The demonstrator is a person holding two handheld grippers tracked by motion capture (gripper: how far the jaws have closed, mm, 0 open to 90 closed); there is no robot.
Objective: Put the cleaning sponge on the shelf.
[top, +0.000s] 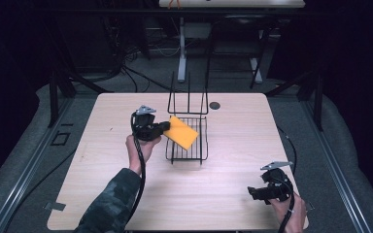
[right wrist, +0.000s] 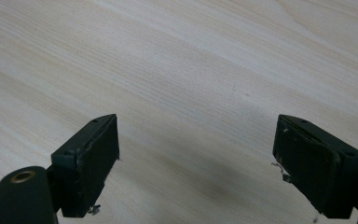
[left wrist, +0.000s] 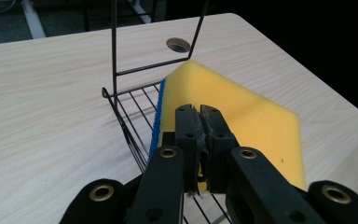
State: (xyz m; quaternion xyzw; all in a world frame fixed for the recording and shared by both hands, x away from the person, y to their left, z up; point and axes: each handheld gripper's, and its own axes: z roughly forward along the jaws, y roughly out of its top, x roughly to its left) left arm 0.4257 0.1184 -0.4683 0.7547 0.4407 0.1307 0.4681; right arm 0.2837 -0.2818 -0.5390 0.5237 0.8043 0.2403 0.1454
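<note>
Two black jaws of the left gripper (left wrist: 198, 114) pressed together on the near edge of a yellow sponge (left wrist: 256, 116) with a thin blue layer along one side. Sponge held tilted over the flat bottom of a black wire rack (top: 187, 145), partly inside it, near the middle of the table (top: 116, 194). Upright wire loops rising from the rack's far end, a small round hole in the tabletop (top: 214, 105) just beyond. Right gripper (top: 253, 193) well apart at the near right corner, jaws spread wide over bare wood, clasping nothing.
</note>
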